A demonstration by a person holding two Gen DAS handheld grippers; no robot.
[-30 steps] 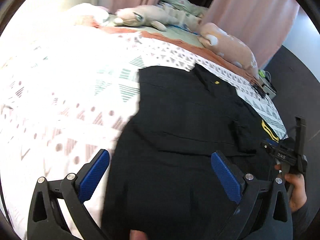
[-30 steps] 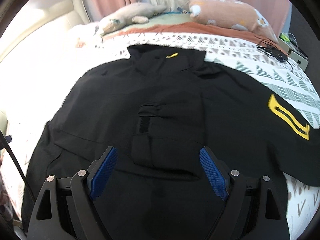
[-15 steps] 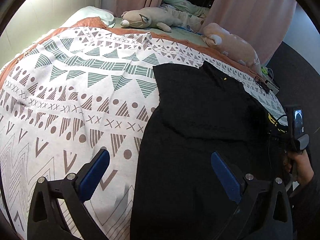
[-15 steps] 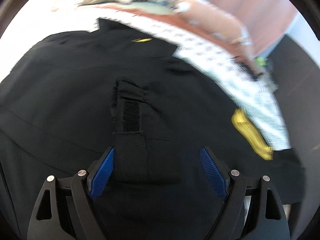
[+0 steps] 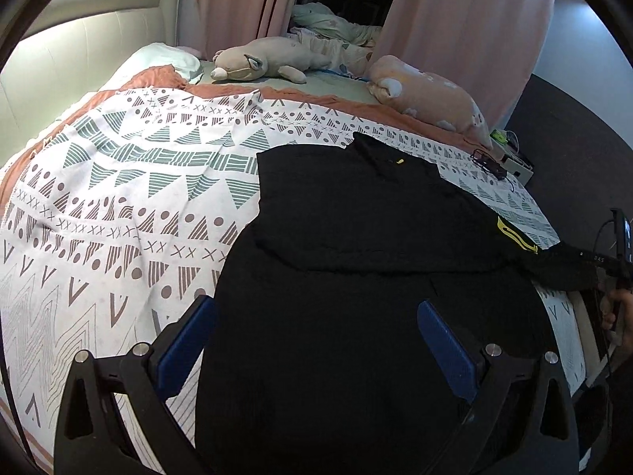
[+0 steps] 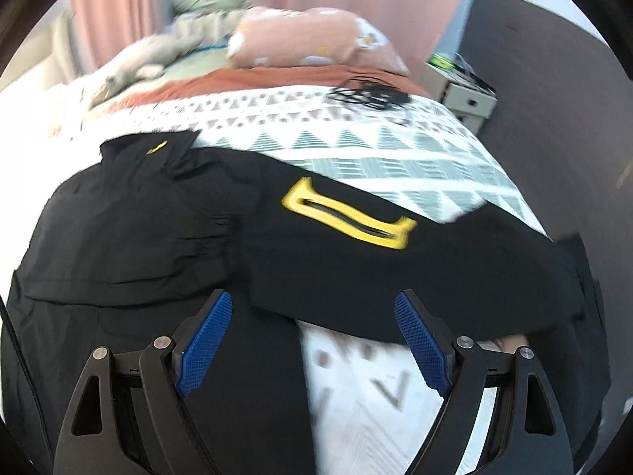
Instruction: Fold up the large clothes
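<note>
A large black jacket (image 5: 356, 245) lies flat on the patterned bedspread (image 5: 118, 198), collar toward the pillows. Its left sleeve is folded across the chest. Its right sleeve with a yellow patch (image 6: 348, 213) stretches out to the right toward the bed's edge. My left gripper (image 5: 316, 336) is open and empty above the jacket's lower body. My right gripper (image 6: 312, 328) is open and empty, hovering over the right sleeve's lower edge and the bare bedspread beside the body. The right gripper also shows at the far right of the left wrist view (image 5: 617, 261).
Plush toys (image 5: 261, 65) and a pink pillow (image 5: 427, 99) lie at the head of the bed. Black cables (image 6: 368, 97) lie on the bedspread near the right edge. A white nightstand (image 6: 467, 99) stands beside the bed. Pink curtains hang behind.
The right gripper has swung right, from over the folded left sleeve to over the outstretched right sleeve. The left gripper's view shifted slightly, still over the jacket's lower part. Both stayed open.
</note>
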